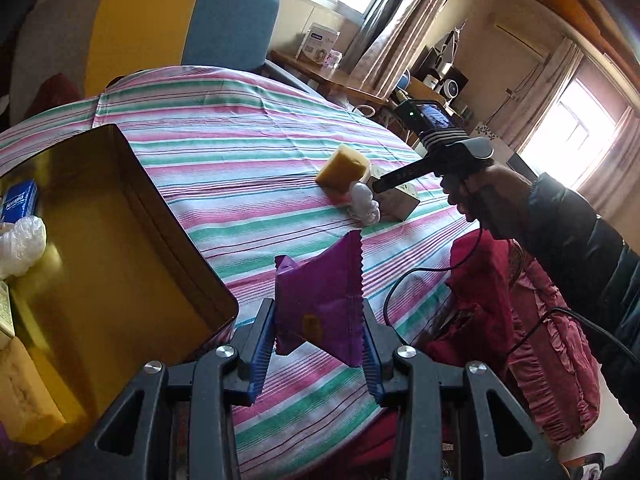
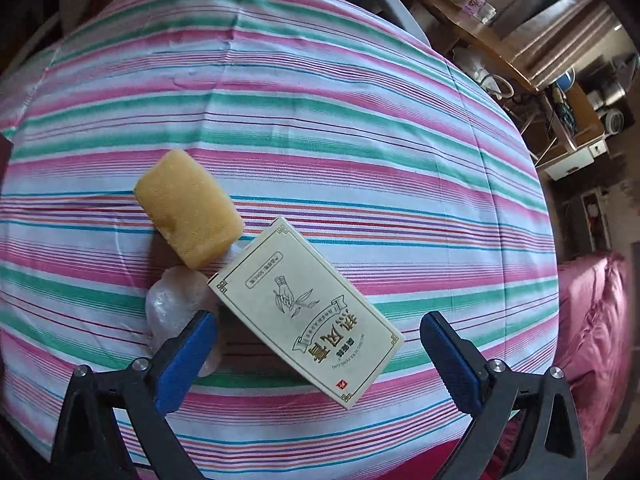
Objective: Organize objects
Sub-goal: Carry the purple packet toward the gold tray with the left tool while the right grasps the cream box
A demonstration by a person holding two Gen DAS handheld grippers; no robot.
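My left gripper [image 1: 318,320] is shut on a purple foil packet [image 1: 320,288], which hangs above the striped tablecloth [image 1: 240,160] just right of an open gold tin [image 1: 120,240]. Farther off lie a yellow sponge [image 1: 342,168], a crumpled white plastic wrap [image 1: 364,202] and a cream printed box [image 1: 400,200]. A person's hand holds my right gripper [image 1: 380,186] over them. In the right wrist view that gripper [image 2: 316,320] stands wide open and points down, its blue pads on either side of the cream box [image 2: 304,308] without touching it. The sponge [image 2: 188,210] and the plastic wrap [image 2: 172,300] lie to the box's left.
Inside the tin sit a blue tissue pack [image 1: 20,200] and a white plastic bundle [image 1: 20,244]. Pink-red cushions [image 1: 540,340] and a black cable [image 1: 420,276] lie past the table's right edge. A blue and yellow chair [image 1: 180,28] and a wooden desk [image 1: 340,80] stand behind.
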